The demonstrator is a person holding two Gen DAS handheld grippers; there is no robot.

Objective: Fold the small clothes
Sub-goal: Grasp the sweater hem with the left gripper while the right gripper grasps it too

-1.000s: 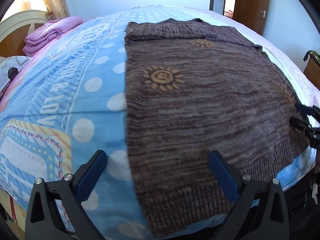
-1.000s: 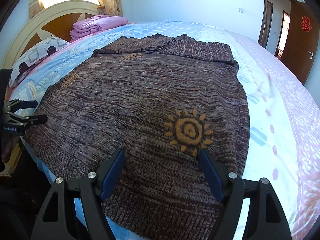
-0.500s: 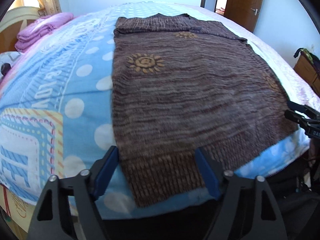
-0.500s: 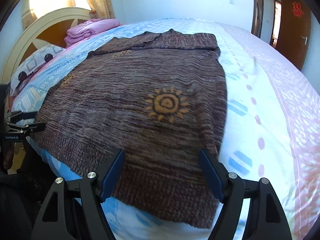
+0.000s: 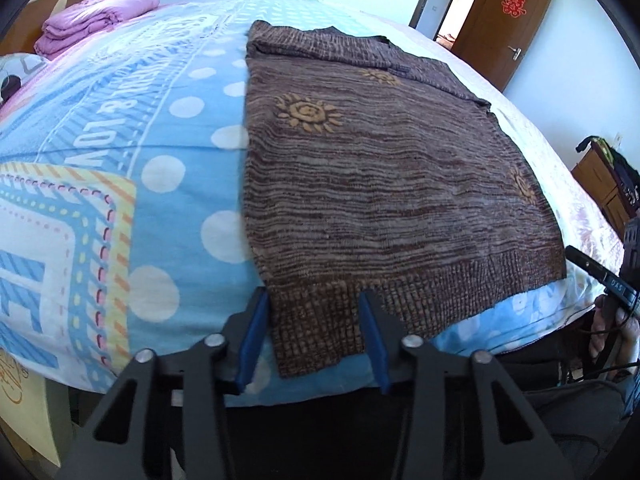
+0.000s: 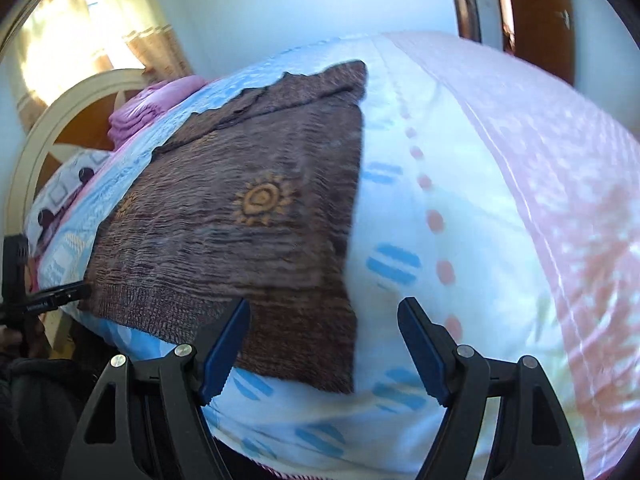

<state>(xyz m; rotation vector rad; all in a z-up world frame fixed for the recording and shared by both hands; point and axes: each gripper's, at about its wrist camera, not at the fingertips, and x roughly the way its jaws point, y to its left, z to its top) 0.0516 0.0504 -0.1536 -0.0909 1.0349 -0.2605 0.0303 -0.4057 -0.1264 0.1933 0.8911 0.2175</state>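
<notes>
Left wrist view: left tool (image 5: 314,304) open, fingers straddling the ribbed hem corner of the brown sweater (image 5: 384,184), which lies flat on the bed (image 5: 120,184). Right wrist view, blurred: right tool (image 6: 324,320) open at the opposite hem corner; headboard (image 6: 52,152) visible only here.

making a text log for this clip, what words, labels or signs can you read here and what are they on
"& LOV": white letters, cut off, on the blue bedspread.
Red paper character on the brown door: shape clear, not read.
Small print on the right gripper: too small.
Brown sweater: only sun motifs, no text.
</notes>
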